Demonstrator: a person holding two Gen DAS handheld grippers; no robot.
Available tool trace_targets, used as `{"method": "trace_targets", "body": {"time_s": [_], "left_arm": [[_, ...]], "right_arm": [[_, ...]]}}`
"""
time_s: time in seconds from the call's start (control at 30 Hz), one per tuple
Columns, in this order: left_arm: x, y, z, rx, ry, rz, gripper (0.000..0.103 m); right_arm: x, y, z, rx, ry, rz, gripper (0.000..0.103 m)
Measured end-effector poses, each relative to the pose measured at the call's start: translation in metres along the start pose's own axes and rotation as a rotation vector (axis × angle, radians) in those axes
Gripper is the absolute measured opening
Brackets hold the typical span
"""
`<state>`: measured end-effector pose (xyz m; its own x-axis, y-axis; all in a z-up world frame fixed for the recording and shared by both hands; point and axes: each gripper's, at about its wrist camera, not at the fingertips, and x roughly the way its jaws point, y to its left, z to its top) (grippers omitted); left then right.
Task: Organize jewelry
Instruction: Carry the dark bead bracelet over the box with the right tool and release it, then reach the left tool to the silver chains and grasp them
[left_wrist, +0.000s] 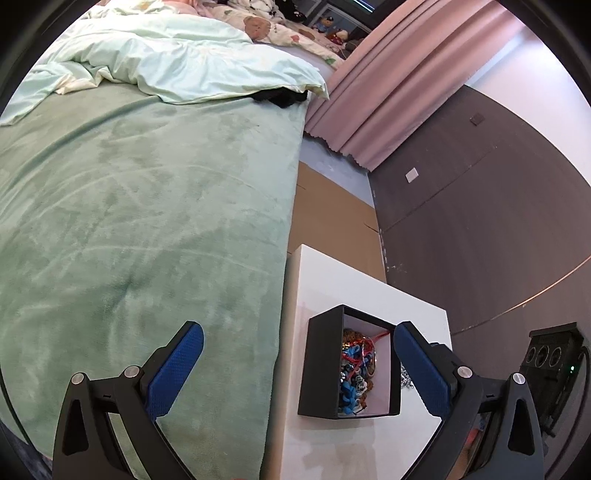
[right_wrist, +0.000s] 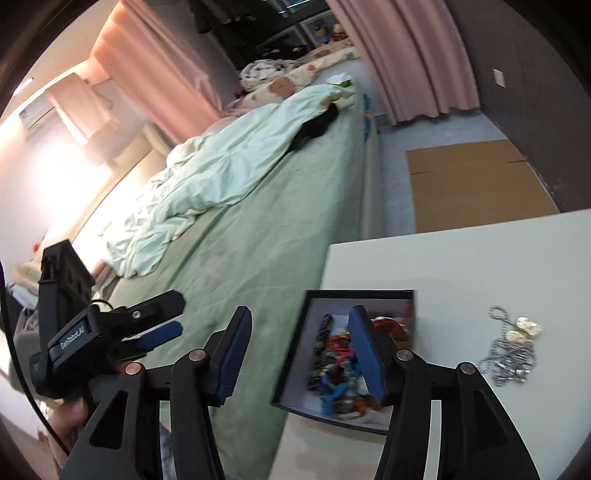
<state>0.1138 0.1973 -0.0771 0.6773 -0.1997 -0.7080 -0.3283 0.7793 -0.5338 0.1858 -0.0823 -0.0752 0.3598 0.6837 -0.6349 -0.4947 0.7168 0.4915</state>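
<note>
A black box (left_wrist: 321, 365) with a white inside stands on a white table (left_wrist: 354, 288) beside the bed. It holds a heap of coloured jewelry (left_wrist: 356, 373). In the right wrist view the box (right_wrist: 291, 369) and its jewelry (right_wrist: 332, 365) sit near the table's left edge. A silver chain with gold pendants (right_wrist: 511, 350) lies on the table right of the box. My left gripper (left_wrist: 299, 332) is open and empty, above the box's left side; it also shows in the right wrist view (right_wrist: 171, 314), over the bed. My right gripper (right_wrist: 299, 314) is open and empty, its right finger over the box.
A bed with a green cover (left_wrist: 147, 221) and a rumpled pale quilt (left_wrist: 177, 62) lies left of the table. Pink curtains (right_wrist: 406, 55) hang at the back. Flat cardboard (right_wrist: 476, 184) lies on the floor beyond the table. A dark wall (left_wrist: 480, 221) is at the right.
</note>
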Motion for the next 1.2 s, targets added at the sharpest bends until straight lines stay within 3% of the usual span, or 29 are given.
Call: {"method": "trace_targets", "body": {"time_s": [0.37, 0.77, 1.2], "left_arm": [[0.011, -0.056, -0.016, 0.131, -0.012, -0.016, 0.103], [0.040, -0.140, -0.051, 0.352, 0.029, -0.043, 0.102], [0.079, -0.204, -0.092, 0.579, 0.140, -0.095, 0.083]], "right_arm": [[-0.065, -0.059, 0.000, 0.100, -0.082, -0.087, 0.056], [-0.104, -0.127, -0.007, 0.209, -0.031, -0.222, 0.055], [-0.143, -0.172, -0.012, 0.269, -0.039, -0.268, 0.055]]}}
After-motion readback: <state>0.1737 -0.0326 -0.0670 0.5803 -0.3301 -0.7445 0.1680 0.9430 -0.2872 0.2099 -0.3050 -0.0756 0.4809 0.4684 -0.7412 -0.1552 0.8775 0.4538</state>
